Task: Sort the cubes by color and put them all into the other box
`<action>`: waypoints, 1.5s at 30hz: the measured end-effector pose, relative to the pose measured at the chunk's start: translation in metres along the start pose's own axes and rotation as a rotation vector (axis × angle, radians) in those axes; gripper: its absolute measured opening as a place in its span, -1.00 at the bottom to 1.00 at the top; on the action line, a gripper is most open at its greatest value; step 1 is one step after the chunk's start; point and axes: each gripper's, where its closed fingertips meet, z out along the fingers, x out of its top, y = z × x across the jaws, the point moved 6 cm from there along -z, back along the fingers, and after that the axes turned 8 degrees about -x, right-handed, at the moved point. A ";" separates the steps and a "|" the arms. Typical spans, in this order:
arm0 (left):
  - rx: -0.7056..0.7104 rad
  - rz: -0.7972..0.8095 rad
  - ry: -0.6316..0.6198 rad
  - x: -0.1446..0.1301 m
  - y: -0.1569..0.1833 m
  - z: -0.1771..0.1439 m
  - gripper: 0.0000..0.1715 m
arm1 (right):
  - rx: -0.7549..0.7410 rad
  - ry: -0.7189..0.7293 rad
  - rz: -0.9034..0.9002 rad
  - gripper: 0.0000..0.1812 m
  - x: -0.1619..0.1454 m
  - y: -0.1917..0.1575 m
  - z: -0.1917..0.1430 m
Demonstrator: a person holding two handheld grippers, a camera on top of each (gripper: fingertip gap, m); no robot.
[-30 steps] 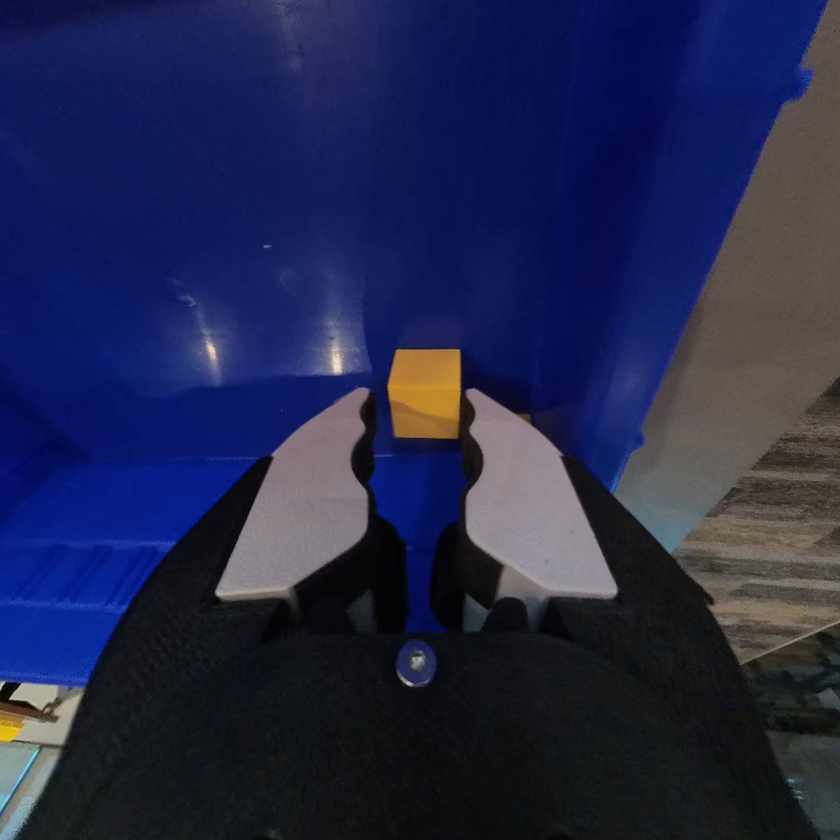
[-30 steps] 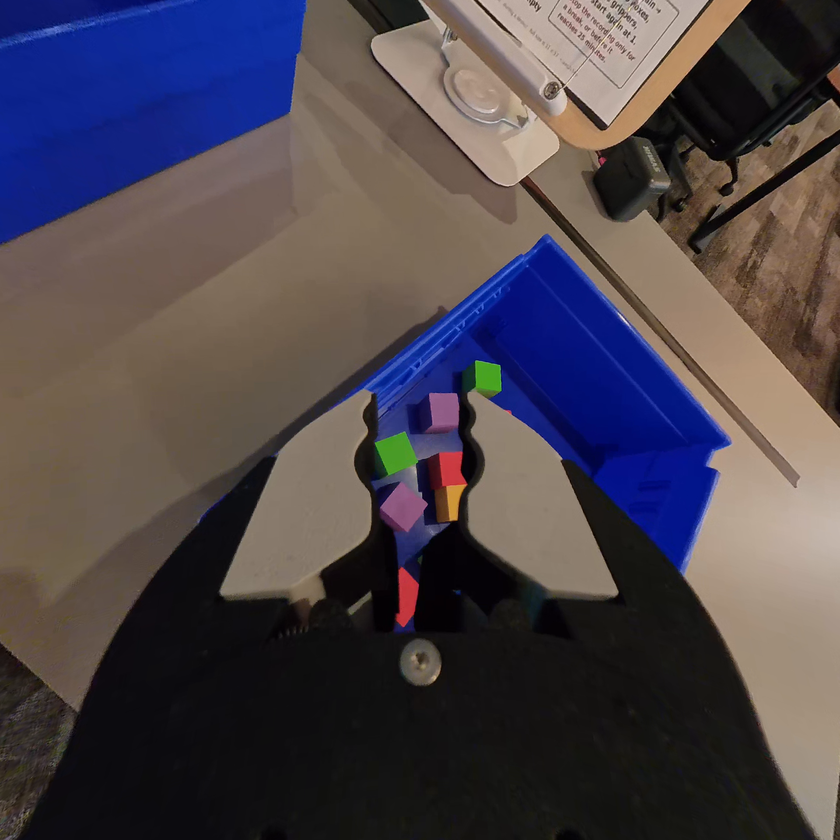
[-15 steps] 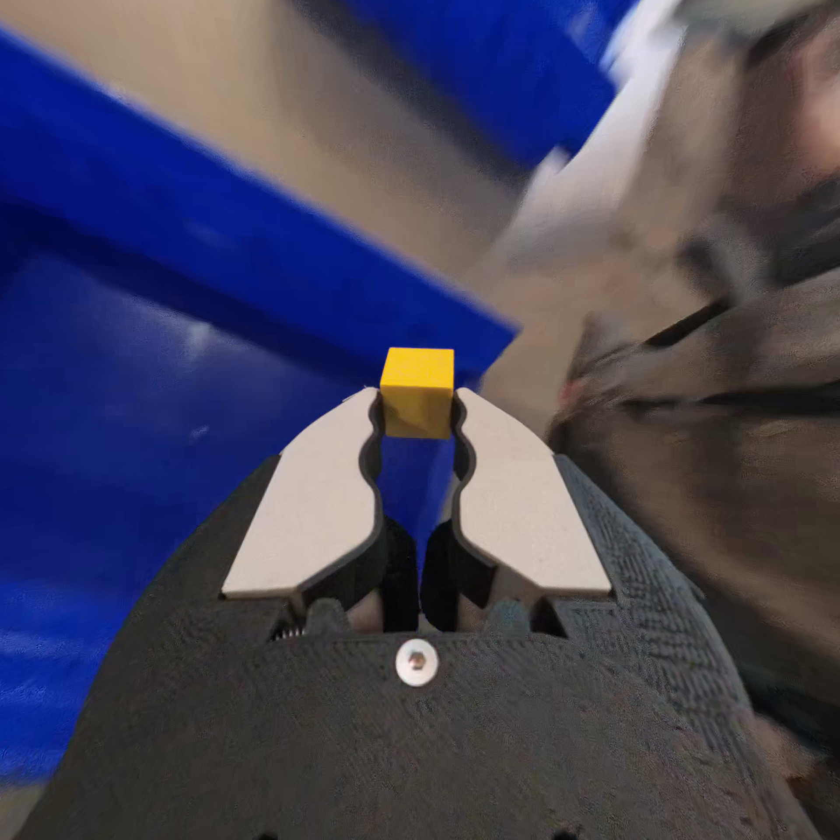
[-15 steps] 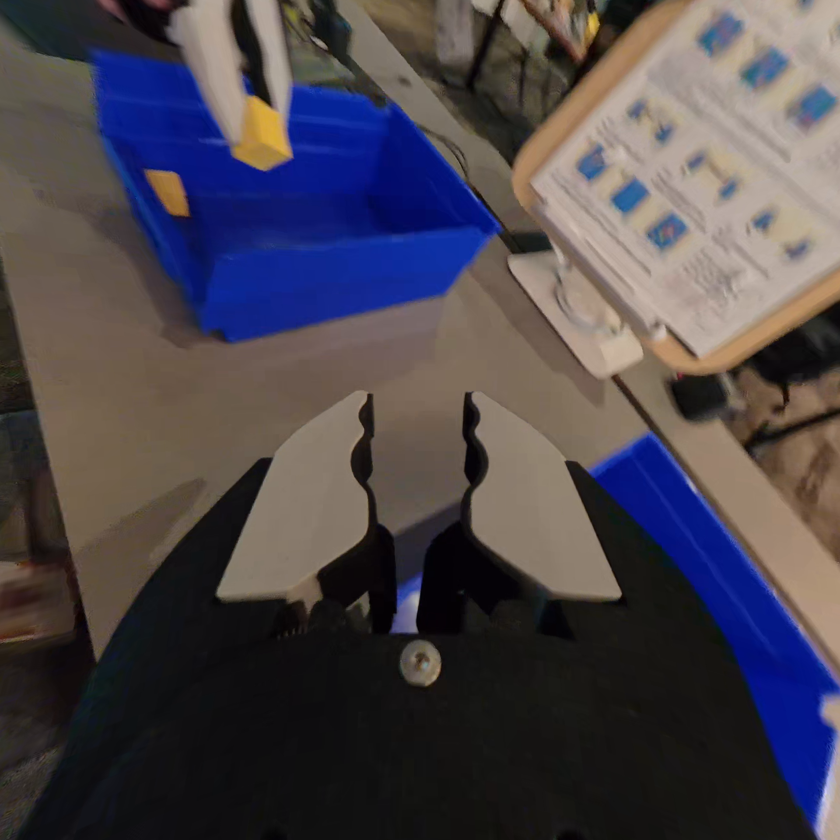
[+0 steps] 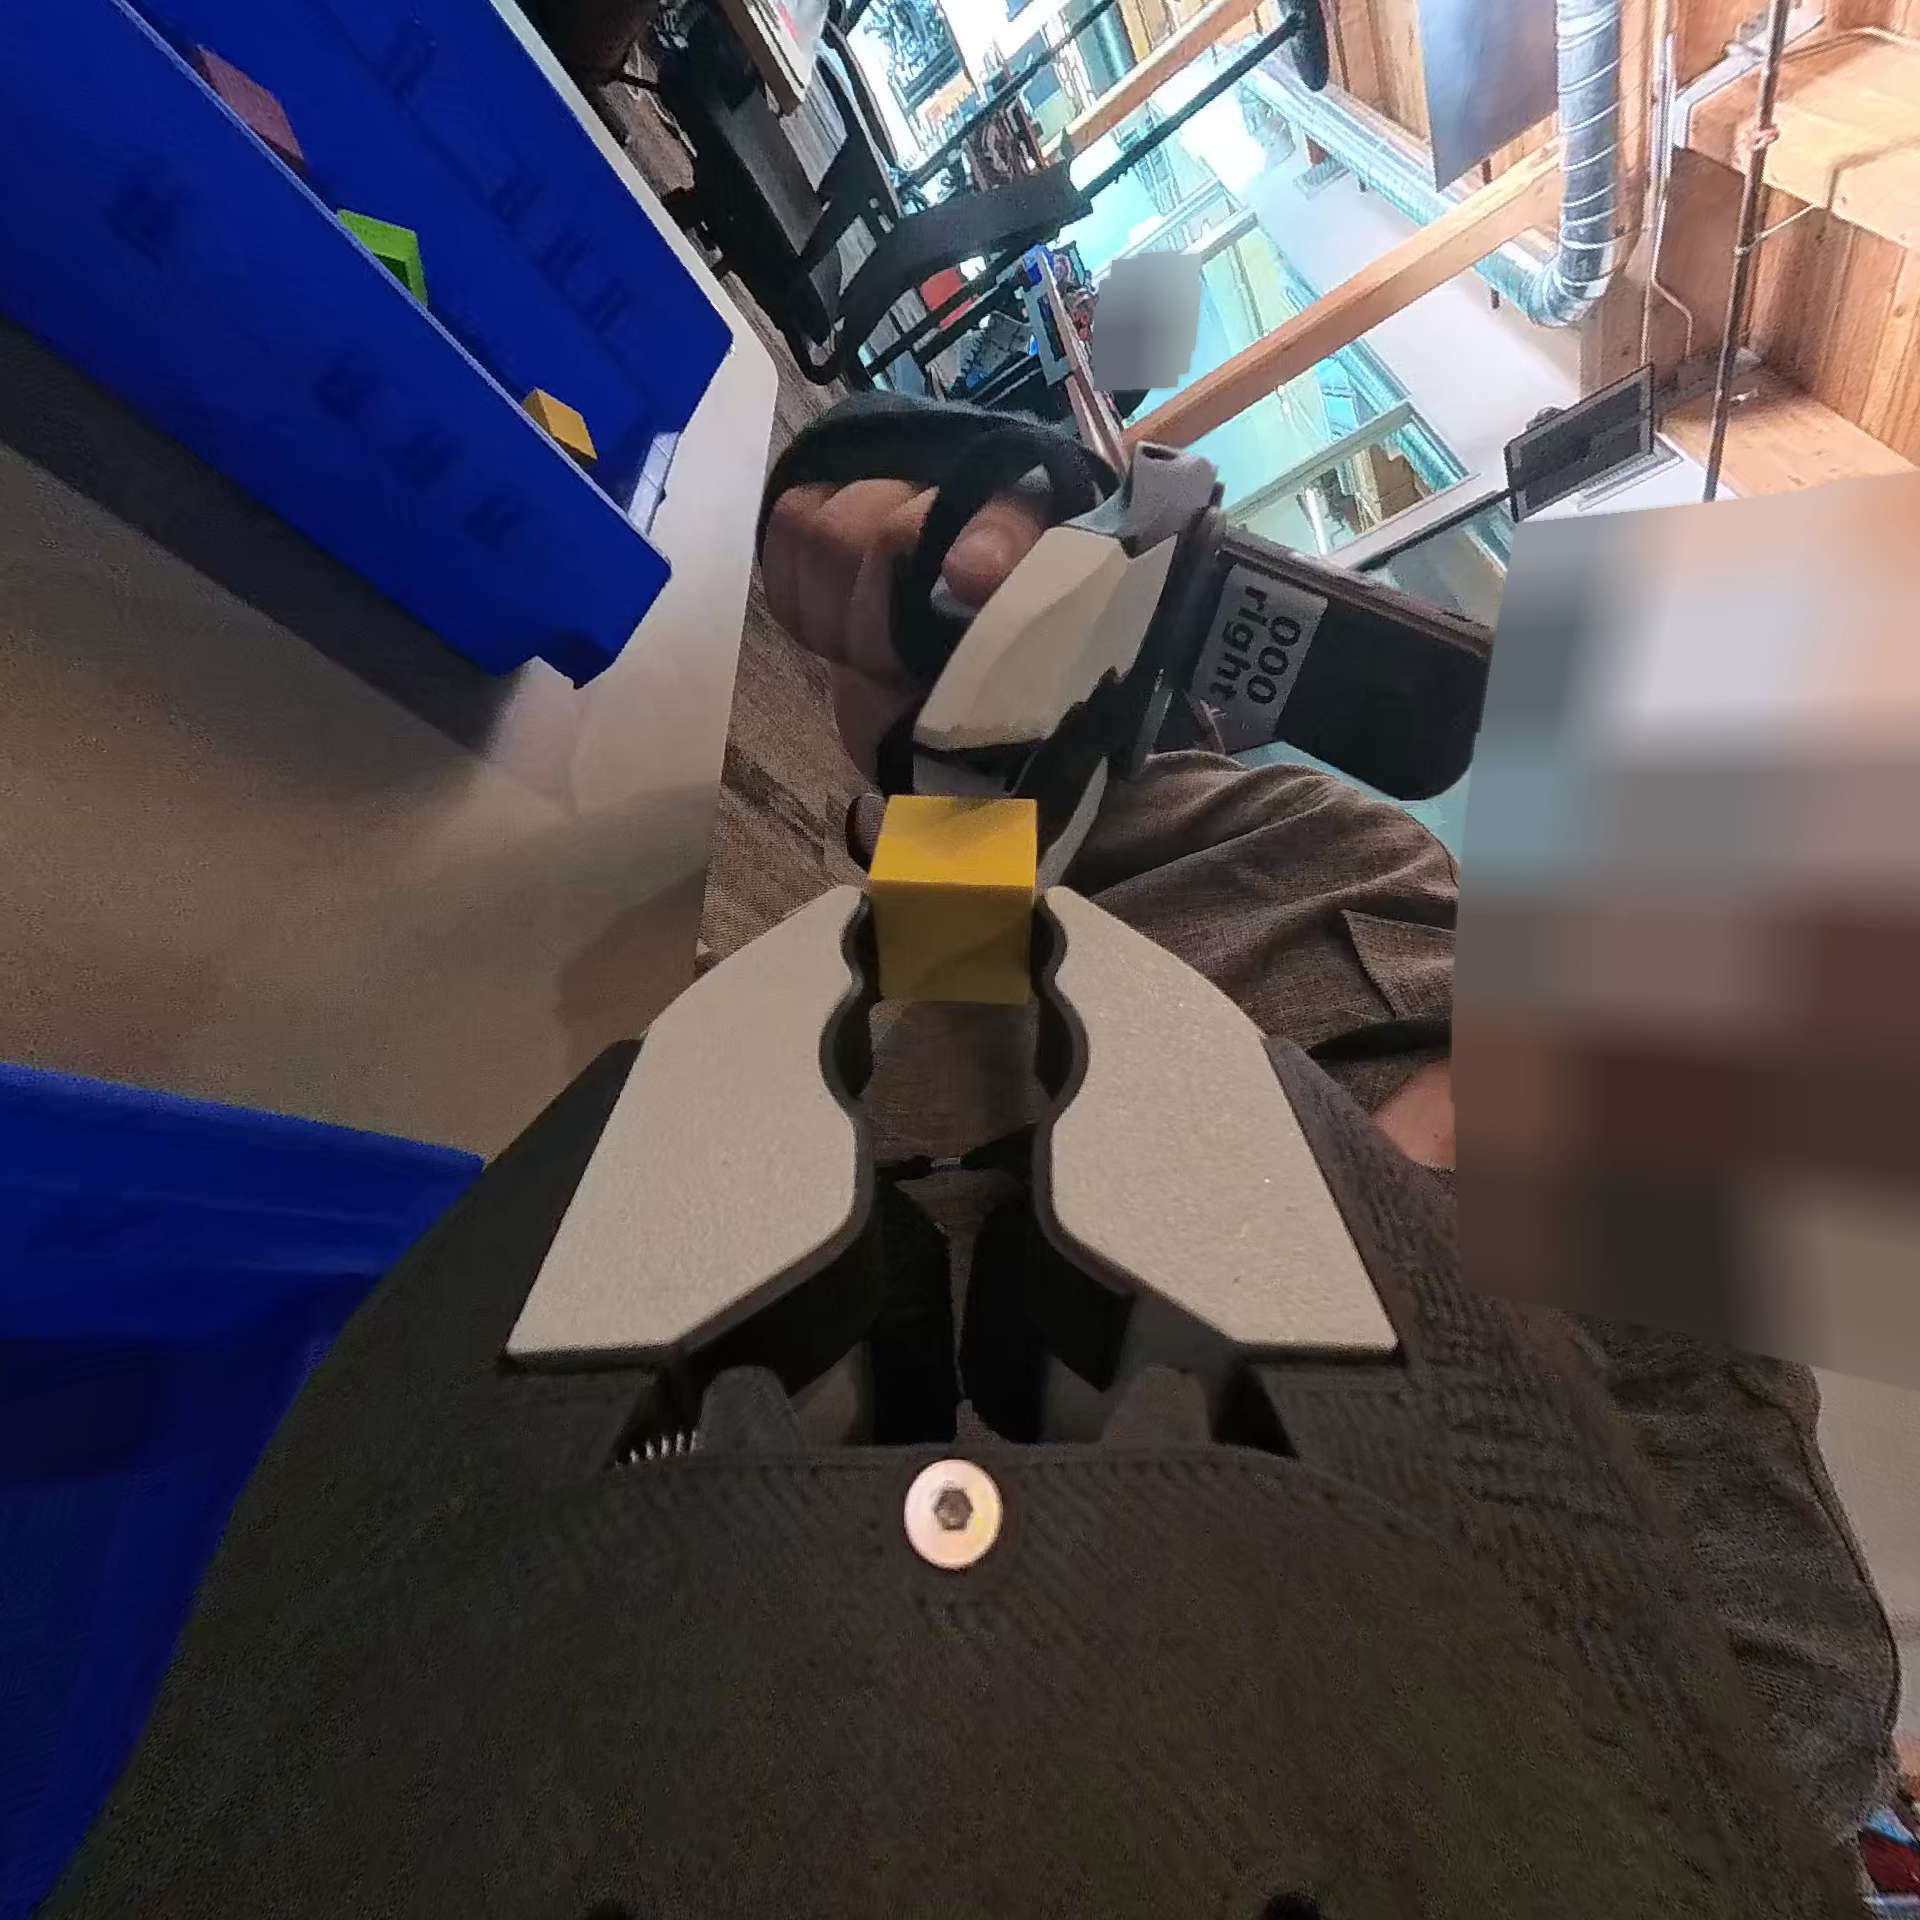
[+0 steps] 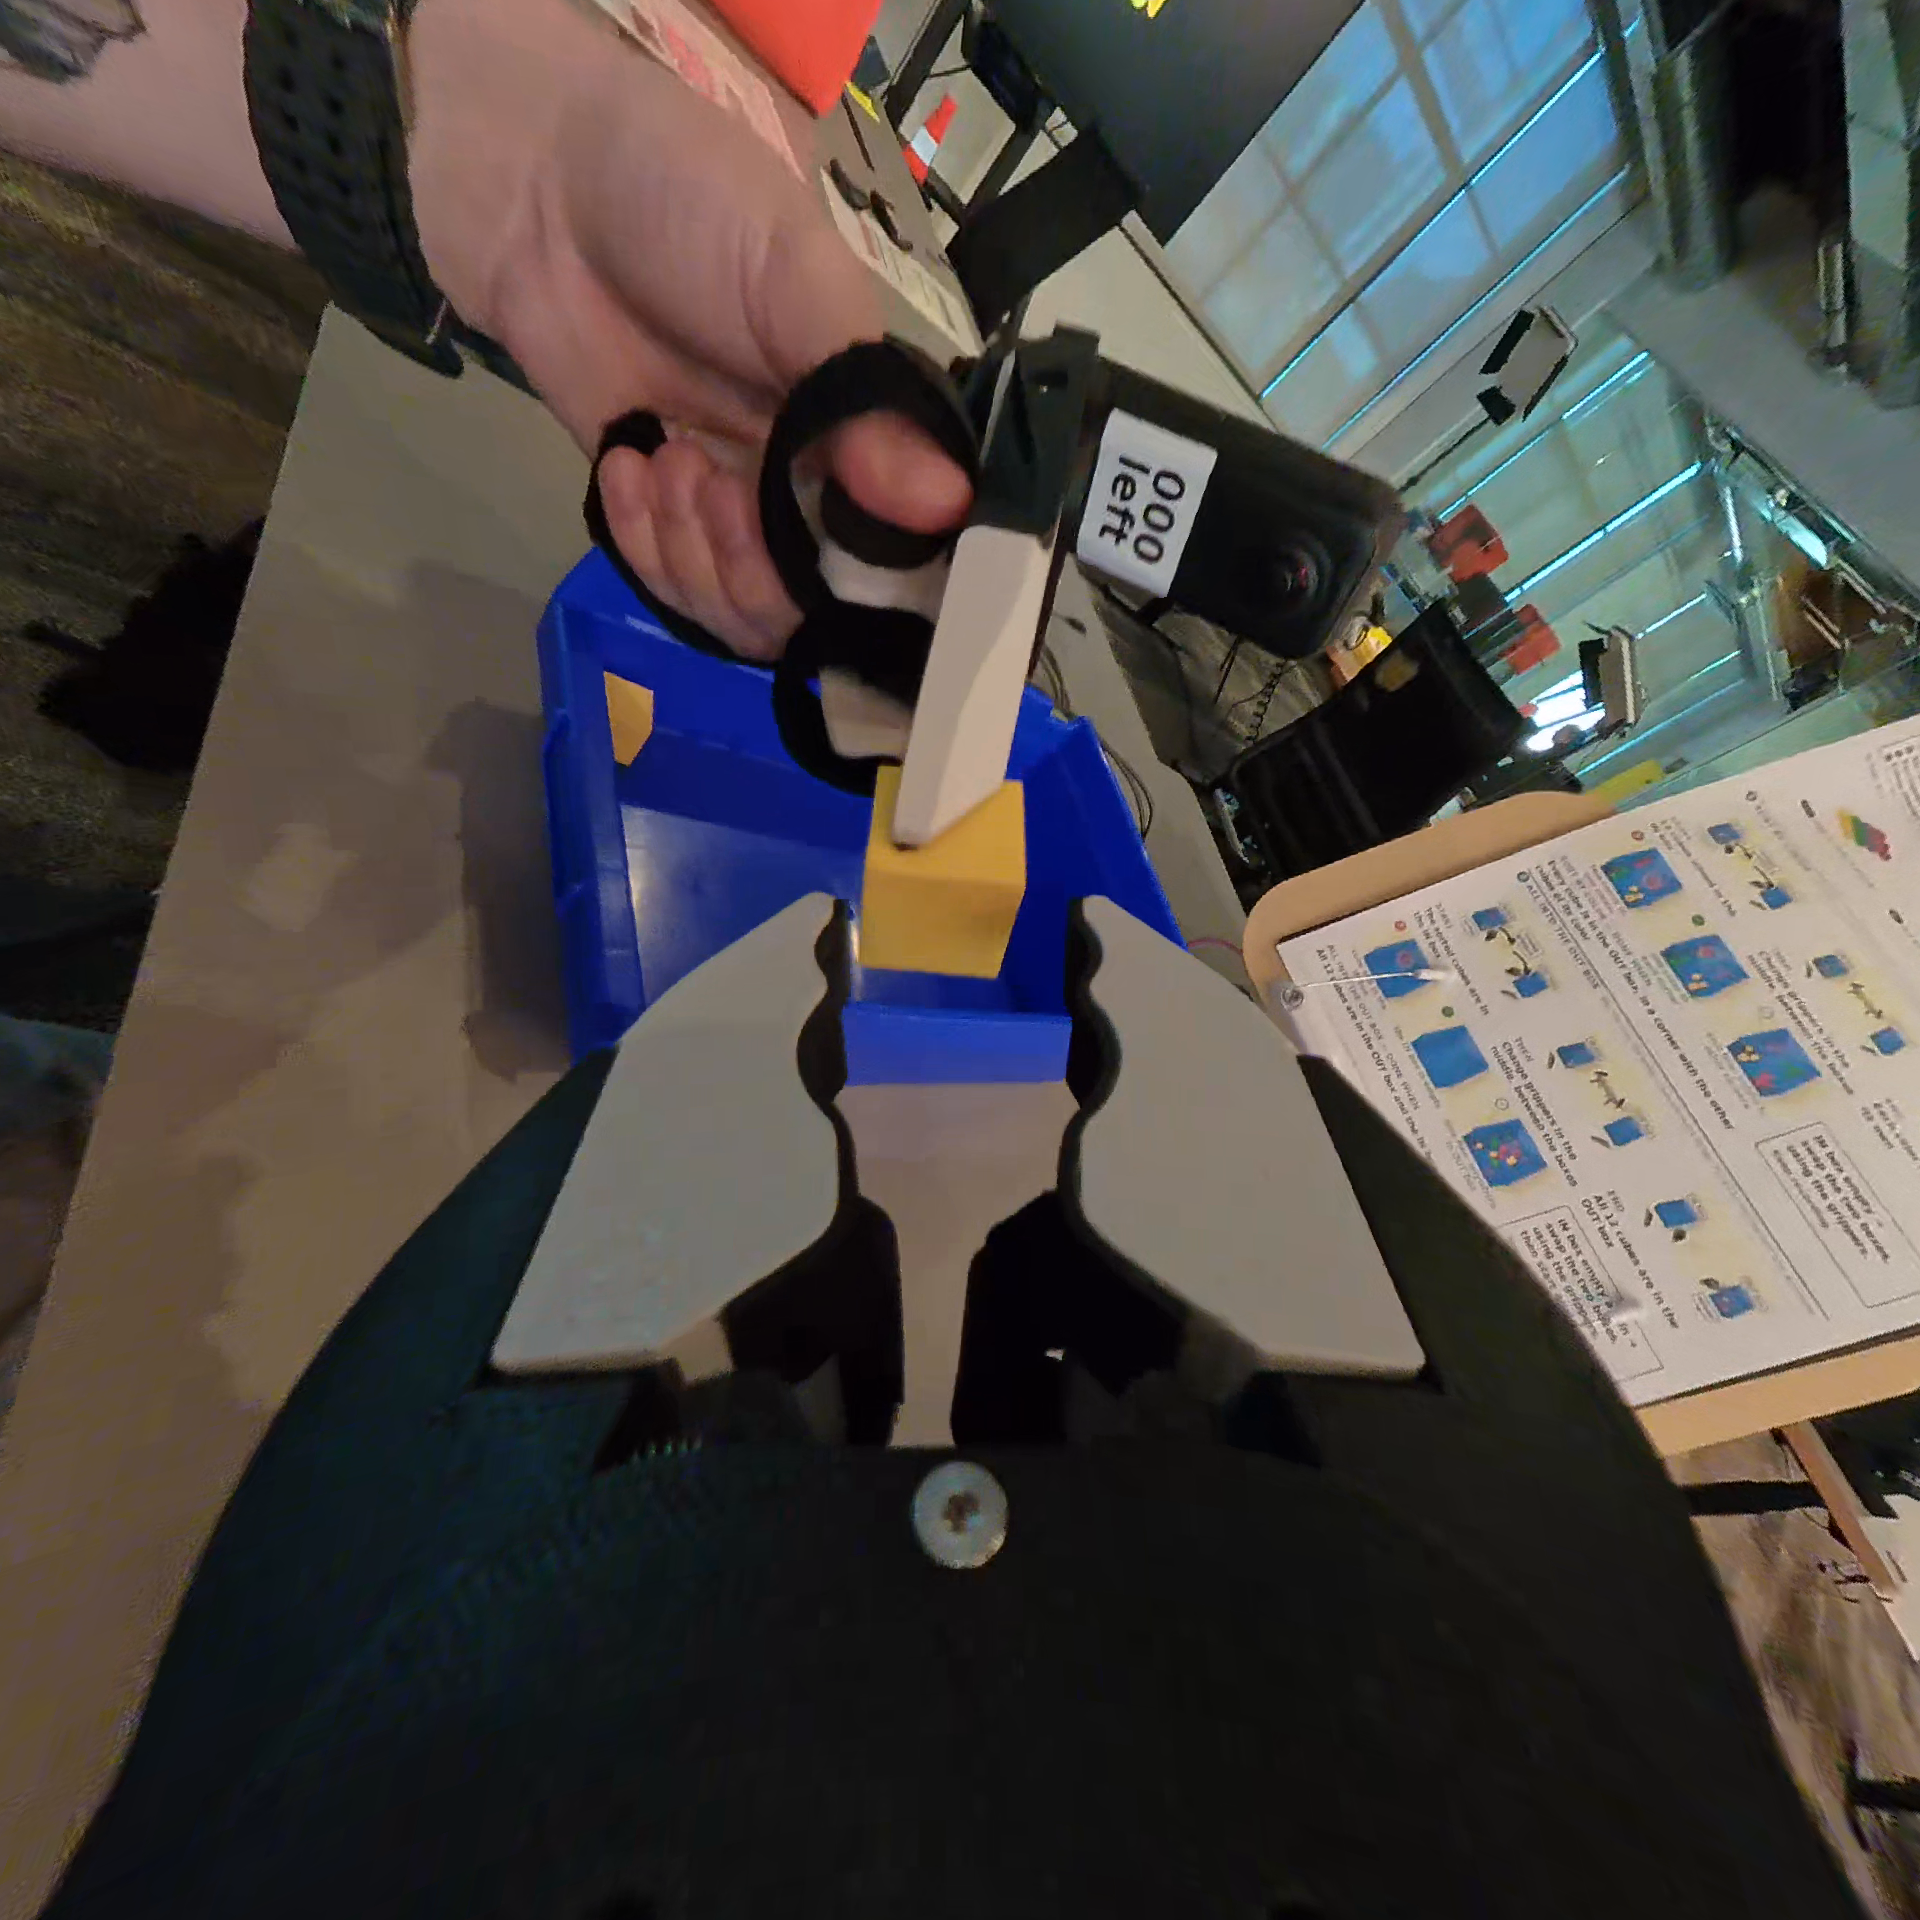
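One yellow cube (image 5: 951,940) pinched in left gripper (image 5: 951,935); right gripper (image 6: 951,951) jaws wide, close alongside. Advise squaring before closing.

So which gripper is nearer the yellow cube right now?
Left. The left gripper is shut on the yellow cube; the right gripper is open, just short of it.

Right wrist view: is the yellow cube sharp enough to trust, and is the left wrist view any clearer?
Right wrist view: the yellow cube is slightly soft, the table smeared and blotchy. Left wrist view: cube crisp between the left gripper, room behind bent by the wide lens, mosaic patches at right.
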 end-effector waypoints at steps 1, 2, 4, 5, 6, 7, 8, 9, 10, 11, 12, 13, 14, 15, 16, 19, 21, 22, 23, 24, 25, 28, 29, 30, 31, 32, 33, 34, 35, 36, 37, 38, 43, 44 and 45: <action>-0.008 0.000 0.001 0.000 0.000 0.002 -0.67 | 0.008 -0.003 0.005 -0.57 0.001 0.000 0.001; -0.016 -0.003 0.000 0.000 0.001 0.004 -0.67 | 0.015 -0.008 0.008 -0.58 0.001 -0.002 0.001; -0.023 -0.003 -0.002 0.000 0.001 0.007 -0.67 | 0.020 -0.002 0.004 -0.66 0.002 -0.004 0.001; -0.029 -0.001 -0.001 0.000 0.001 0.008 -0.67 | 0.016 0.004 0.013 -0.67 0.002 -0.004 0.000; -0.028 0.002 0.001 0.000 0.001 0.009 -0.67 | 0.017 0.001 0.028 -0.67 0.002 -0.004 0.000; -0.021 0.008 0.000 0.000 0.001 0.010 -0.67 | 0.020 -0.001 0.037 -0.68 0.001 -0.004 -0.001; -0.015 0.011 -0.002 0.001 0.000 0.011 -0.67 | 0.019 -0.003 0.038 -0.68 -0.001 -0.004 -0.002; -0.012 0.007 -0.005 0.001 0.000 0.013 -0.67 | 0.017 -0.009 0.038 -0.68 -0.002 -0.003 -0.004; -0.015 0.005 -0.009 0.001 0.002 0.013 -0.63 | 0.013 -0.014 0.034 -0.68 -0.004 -0.001 -0.007; -0.018 0.011 -0.013 0.002 0.004 0.013 -0.56 | 0.009 -0.024 0.033 -0.68 -0.006 0.002 -0.012; -0.009 0.025 -0.012 0.004 0.008 0.012 -0.51 | 0.002 -0.038 0.036 -0.68 -0.008 0.007 -0.018; 0.018 0.048 -0.008 0.005 0.011 0.009 -0.51 | -0.009 -0.063 0.040 -0.68 -0.013 0.016 -0.026; 0.070 0.081 -0.008 0.006 0.014 0.004 -0.52 | -0.030 -0.106 0.046 -0.68 -0.020 0.028 -0.037; 0.134 0.124 -0.006 0.007 0.018 -0.001 -0.54 | -0.053 -0.174 0.061 -0.68 -0.032 0.045 -0.048; 0.198 0.169 -0.005 0.007 0.022 -0.006 -0.57 | -0.067 -0.281 0.095 -0.68 -0.048 0.063 -0.060; 0.421 0.311 -0.008 0.005 0.033 -0.017 -0.64 | -0.025 -0.634 0.236 -0.68 -0.109 0.114 -0.090; 0.594 0.390 -0.020 0.003 0.035 -0.022 -0.64 | 0.092 -0.862 0.348 -0.68 -0.151 0.127 -0.104; 0.671 0.422 -0.023 0.001 0.035 -0.025 -0.64 | 0.163 -0.951 0.405 -0.68 -0.167 0.128 -0.109; 0.727 0.449 -0.017 0.000 0.036 -0.027 -0.64 | 0.202 -1.030 0.425 -0.68 -0.182 0.128 -0.113; 0.760 0.465 -0.002 0.000 0.037 -0.028 -0.63 | 0.231 -1.105 0.414 -0.68 -0.197 0.128 -0.116; 0.782 0.472 0.009 -0.001 0.037 -0.029 -0.64 | 0.229 -1.162 0.393 -0.68 -0.210 0.131 -0.117; 0.840 0.466 0.021 -0.003 0.033 -0.034 -0.66 | 0.207 -1.300 0.370 -0.68 -0.252 0.143 -0.112; 0.852 0.464 0.023 -0.003 0.032 -0.035 -0.66 | 0.204 -1.342 0.369 -0.68 -0.266 0.146 -0.109; 0.867 0.460 0.025 -0.003 0.030 -0.037 -0.66 | 0.217 -1.372 0.391 -0.68 -0.279 0.147 -0.105; 0.886 0.453 0.026 -0.004 0.028 -0.039 -0.66 | 0.232 -1.406 0.411 -0.68 -0.291 0.147 -0.102; 0.905 0.444 0.016 -0.005 0.025 -0.041 -0.66 | 0.249 -1.437 0.423 -0.68 -0.302 0.146 -0.099; 0.923 0.433 -0.002 -0.007 0.022 -0.044 -0.65 | 0.258 -1.465 0.429 -0.67 -0.311 0.145 -0.096; 0.949 0.418 -0.024 -0.010 0.019 -0.047 -0.65 | 0.264 -1.500 0.428 -0.67 -0.320 0.144 -0.094; 0.989 0.401 -0.049 -0.012 0.016 -0.053 -0.65 | 0.274 -1.536 0.430 -0.67 -0.327 0.143 -0.094; 1.034 0.385 -0.072 -0.013 0.014 -0.060 -0.65 | 0.278 -1.561 0.430 -0.67 -0.333 0.144 -0.093; 1.072 0.375 -0.092 -0.014 0.013 -0.066 -0.65 | 0.282 -1.575 0.427 -0.68 -0.338 0.144 -0.092; 1.099 0.369 -0.109 -0.014 0.012 -0.072 -0.65 | 0.299 -1.586 0.437 -0.68 -0.341 0.143 -0.091; 1.153 0.370 -0.221 -0.013 0.014 -0.099 -0.64 | 0.385 -1.641 0.460 -0.66 -0.348 0.134 -0.088; 1.147 0.379 -0.265 -0.013 0.013 -0.102 -0.64 | 0.397 -1.651 0.459 -0.62 -0.348 0.133 -0.088; 1.132 0.388 -0.312 -0.013 0.010 -0.103 -0.63 | 0.391 -1.659 0.455 -0.48 -0.348 0.133 -0.087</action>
